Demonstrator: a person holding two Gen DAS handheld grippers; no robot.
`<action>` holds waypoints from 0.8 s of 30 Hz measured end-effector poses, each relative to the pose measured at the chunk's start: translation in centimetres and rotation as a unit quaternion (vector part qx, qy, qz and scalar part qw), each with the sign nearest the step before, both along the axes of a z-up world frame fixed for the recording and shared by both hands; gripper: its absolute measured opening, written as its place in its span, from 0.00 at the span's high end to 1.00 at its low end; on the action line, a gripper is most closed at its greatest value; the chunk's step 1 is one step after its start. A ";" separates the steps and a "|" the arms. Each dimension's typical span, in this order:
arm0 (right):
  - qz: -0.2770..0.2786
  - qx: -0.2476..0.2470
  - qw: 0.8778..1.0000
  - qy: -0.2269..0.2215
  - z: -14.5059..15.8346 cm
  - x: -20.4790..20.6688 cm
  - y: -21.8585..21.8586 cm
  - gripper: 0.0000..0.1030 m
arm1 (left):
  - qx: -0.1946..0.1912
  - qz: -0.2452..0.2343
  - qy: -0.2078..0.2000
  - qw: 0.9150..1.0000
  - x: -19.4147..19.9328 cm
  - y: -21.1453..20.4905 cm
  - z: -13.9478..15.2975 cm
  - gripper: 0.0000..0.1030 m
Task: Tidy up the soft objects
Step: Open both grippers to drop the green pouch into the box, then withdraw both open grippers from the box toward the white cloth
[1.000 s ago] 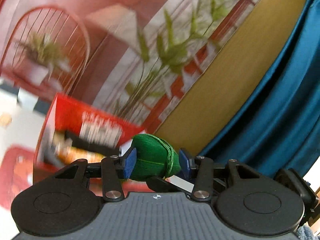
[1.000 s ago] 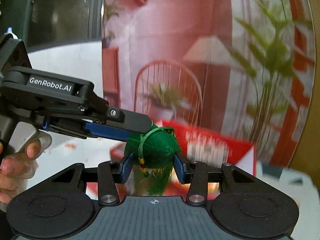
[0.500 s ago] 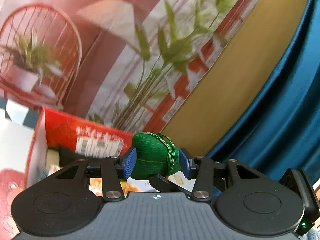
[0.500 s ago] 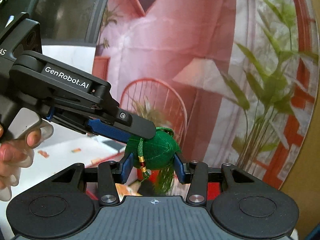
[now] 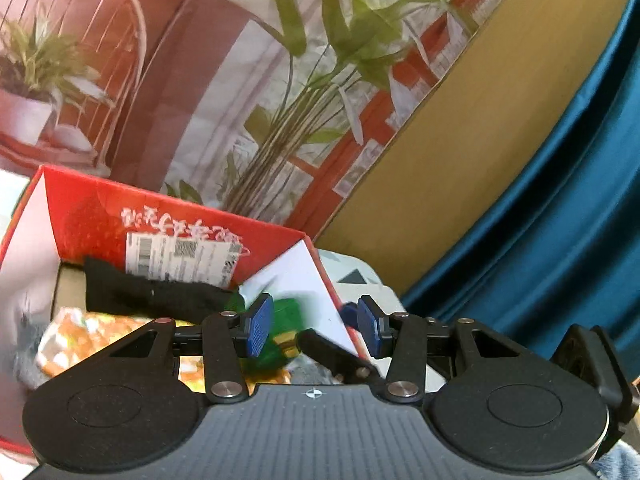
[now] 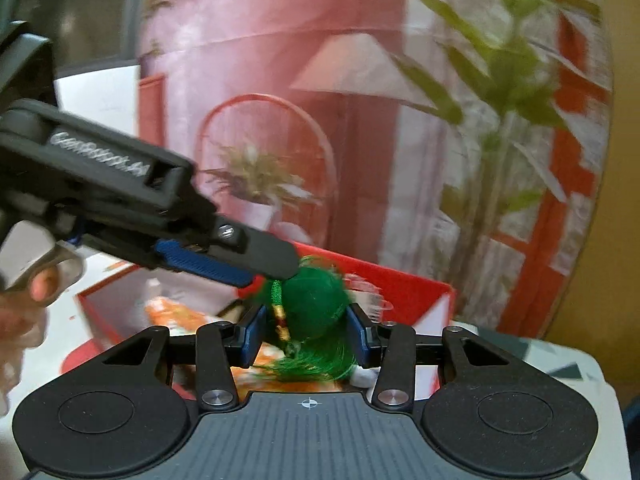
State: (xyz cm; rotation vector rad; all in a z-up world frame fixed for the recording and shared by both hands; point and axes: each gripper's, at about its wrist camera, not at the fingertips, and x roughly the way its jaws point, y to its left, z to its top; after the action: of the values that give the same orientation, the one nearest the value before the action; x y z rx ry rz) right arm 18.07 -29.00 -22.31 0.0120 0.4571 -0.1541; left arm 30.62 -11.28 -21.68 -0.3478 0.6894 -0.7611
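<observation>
A green fabric pouch (image 6: 316,304) with a cord and tassel sits between the pads of my right gripper (image 6: 306,338), its right side against the right pad. It hangs over the open red box (image 6: 400,284). In the left wrist view the pouch (image 5: 288,332) is a blur just past the left pad, low over the red box (image 5: 180,220). My left gripper (image 5: 314,330) stands open, with a gap between the pouch and its right pad. One of the left gripper's fingers (image 6: 260,256) reaches to the top of the pouch.
Inside the box lie a black cloth (image 5: 152,292) and an orange-and-white soft item (image 5: 80,336). A printed backdrop (image 5: 280,80) with plants stands behind. To the right are a tan board (image 5: 460,140) and a blue curtain (image 5: 560,200). A person's hand (image 6: 24,300) holds the left gripper.
Both grippers have come down toward the red box, whose inside now shows. In the left view the pouch no longer fills the gap between the pads and has shifted lower left.
</observation>
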 end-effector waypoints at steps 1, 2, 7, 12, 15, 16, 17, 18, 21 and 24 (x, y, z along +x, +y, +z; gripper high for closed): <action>-0.020 0.003 1.000 0.002 -0.1 0.1 -0.4 0.61 | 0.003 0.006 -0.002 1.000 0.2 -0.1 0.0 0.53; -0.035 0.010 0.999 0.005 -0.3 0.2 -0.9 0.61 | 0.004 0.012 -0.001 1.000 0.4 0.0 -0.1 0.53; -0.055 0.029 0.998 0.023 -1.2 -0.2 -2.0 0.60 | 0.045 0.033 -0.019 0.998 0.1 0.9 -0.4 0.53; -0.048 0.036 0.998 0.030 -1.5 -1.0 -1.3 0.60 | 0.072 0.050 -0.037 0.995 -1.0 2.4 -0.1 0.53; -0.036 0.037 0.998 0.032 -1.3 -1.4 -0.2 0.60 | 0.093 0.055 -0.054 0.993 -2.3 3.3 0.2 0.53; -0.034 0.037 0.998 0.032 -1.1 -1.5 0.2 0.60 | 0.098 0.059 -0.058 0.992 -2.8 3.7 0.3 0.53; -0.031 0.039 0.998 0.032 -1.1 -1.8 0.7 0.61 | 0.102 0.063 -0.061 0.991 -3.2 4.2 0.4 0.53; -0.029 0.041 0.998 0.031 -1.0 -2.0 1.1 0.61 | 0.105 0.066 -0.063 0.990 -3.7 4.6 0.3 0.53; -0.024 0.049 0.998 0.031 -1.0 -2.8 2.1 0.60 | 0.118 0.071 -0.066 0.988 -5.0 5.9 0.1 0.53; -0.023 0.056 0.998 0.031 -1.1 -3.8 3.1 0.60 | 0.131 0.076 -0.069 0.986 -6.4 7.1 -0.3 0.53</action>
State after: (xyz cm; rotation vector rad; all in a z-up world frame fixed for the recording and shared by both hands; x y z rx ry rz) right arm 14.28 -25.89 -23.46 0.1287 0.5279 -0.1747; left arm 24.25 -4.17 -21.99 -0.1052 0.6152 -0.5361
